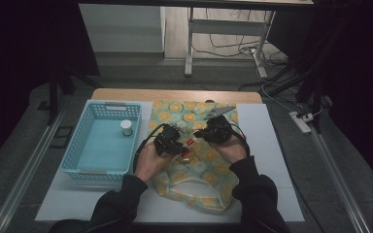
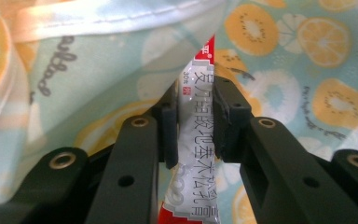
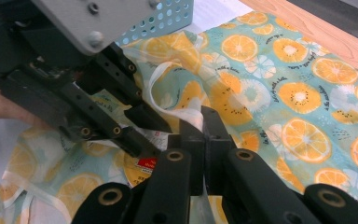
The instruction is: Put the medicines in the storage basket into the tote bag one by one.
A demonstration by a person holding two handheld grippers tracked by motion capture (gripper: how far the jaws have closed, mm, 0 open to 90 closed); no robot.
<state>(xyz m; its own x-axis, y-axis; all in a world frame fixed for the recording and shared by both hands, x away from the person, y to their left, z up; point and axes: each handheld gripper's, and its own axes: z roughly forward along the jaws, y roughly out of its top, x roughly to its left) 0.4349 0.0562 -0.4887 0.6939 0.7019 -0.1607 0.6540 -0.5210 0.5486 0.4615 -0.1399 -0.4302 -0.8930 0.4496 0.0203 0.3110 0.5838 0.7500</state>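
basket (image 1: 77, 145) left of the bag (image 1: 209, 182); jar (image 1: 126, 127) inside basket.

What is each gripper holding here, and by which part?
Left gripper: a tube, clamped across its middle. Right gripper: the fruit-print bag, pinched at its white edge.

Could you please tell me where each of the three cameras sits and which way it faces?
High view: above the person's side, looking forward and down at the table; both forearms and hands show.
Left gripper view: on the left gripper, looking along its jaws, shut on a tube, toward the bag.
Right gripper view: on the right gripper, pinching bag fabric, facing the left gripper and basket.
Shared: the bag is in all three.
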